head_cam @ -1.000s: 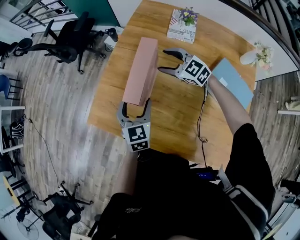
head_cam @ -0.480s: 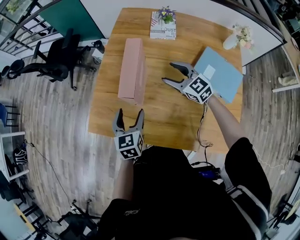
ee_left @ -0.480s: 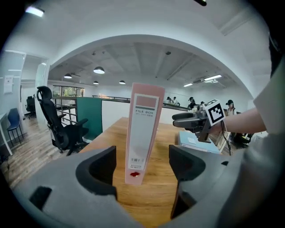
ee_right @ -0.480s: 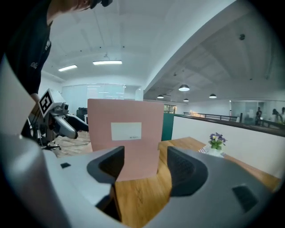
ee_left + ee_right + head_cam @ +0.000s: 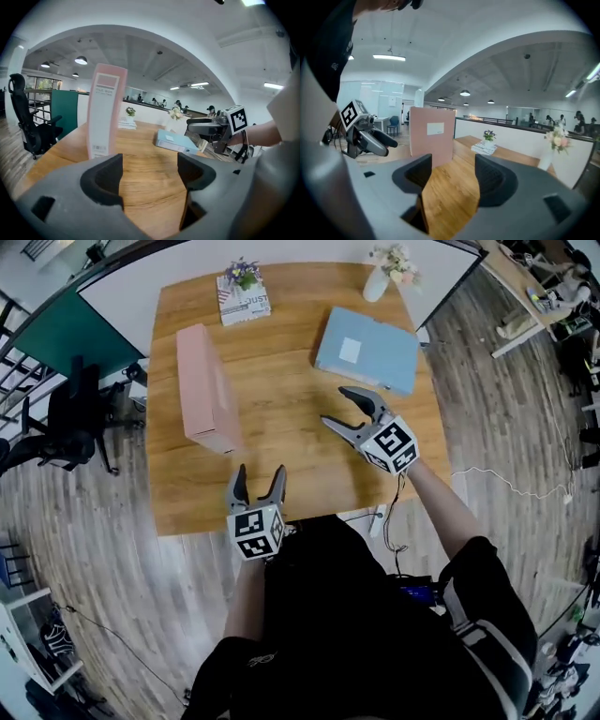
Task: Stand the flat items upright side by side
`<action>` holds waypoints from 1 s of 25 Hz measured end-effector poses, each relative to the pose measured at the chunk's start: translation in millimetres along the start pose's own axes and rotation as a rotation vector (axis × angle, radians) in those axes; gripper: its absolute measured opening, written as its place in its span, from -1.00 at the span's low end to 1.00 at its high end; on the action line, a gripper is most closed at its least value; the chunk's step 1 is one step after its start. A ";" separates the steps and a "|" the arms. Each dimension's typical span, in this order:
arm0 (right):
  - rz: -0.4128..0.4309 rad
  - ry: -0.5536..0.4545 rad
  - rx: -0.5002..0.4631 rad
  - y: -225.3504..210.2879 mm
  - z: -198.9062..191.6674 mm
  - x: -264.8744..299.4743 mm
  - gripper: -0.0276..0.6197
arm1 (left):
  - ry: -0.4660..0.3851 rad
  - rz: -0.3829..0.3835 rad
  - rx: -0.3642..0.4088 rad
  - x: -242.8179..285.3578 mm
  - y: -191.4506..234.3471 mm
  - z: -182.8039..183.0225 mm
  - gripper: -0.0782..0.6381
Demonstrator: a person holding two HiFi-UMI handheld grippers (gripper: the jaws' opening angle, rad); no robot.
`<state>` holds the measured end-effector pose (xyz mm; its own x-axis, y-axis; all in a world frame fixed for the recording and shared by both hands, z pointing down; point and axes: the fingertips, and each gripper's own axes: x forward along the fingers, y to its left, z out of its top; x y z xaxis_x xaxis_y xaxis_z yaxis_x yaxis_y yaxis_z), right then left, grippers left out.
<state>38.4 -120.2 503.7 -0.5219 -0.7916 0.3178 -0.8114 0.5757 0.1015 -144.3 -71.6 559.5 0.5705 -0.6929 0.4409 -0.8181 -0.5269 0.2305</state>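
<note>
pink binder point(image 5: 208, 390) upright on wooden table point(image 5: 291, 442), left side; blue binder point(image 5: 367, 349) flat, far right. left gripper point(image 5: 259, 472) wide open, empty, at near edge; right gripper point(image 5: 337, 406) empty, jaws apart, closing.

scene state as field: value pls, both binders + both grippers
pink binder: standing upright, left part of table
blue binder: lying flat, far right part of table
left gripper: jaws open, empty, over the near table edge
right gripper: jaws open, empty, near side of blue binder
task: one binder upright, one still flat
</note>
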 end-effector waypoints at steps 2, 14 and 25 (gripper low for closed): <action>-0.057 0.016 0.014 4.3 -10.9 -30.7 -0.02 | 0.004 -0.075 0.006 9.9 -22.9 -2.3 0.26; -0.338 0.067 0.125 -7.8 -65.1 -164.2 -0.02 | 0.051 -0.336 0.081 59.1 -130.8 1.6 0.26; -0.378 0.081 0.156 -107.9 -103.1 -209.5 0.01 | 0.094 -0.352 0.080 147.2 -199.5 21.3 0.26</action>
<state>262.4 4.7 523.3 -0.1621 -0.9190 0.3593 -0.9753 0.2046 0.0834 104.5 -79.0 559.9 0.8039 -0.4159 0.4251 -0.5623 -0.7645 0.3154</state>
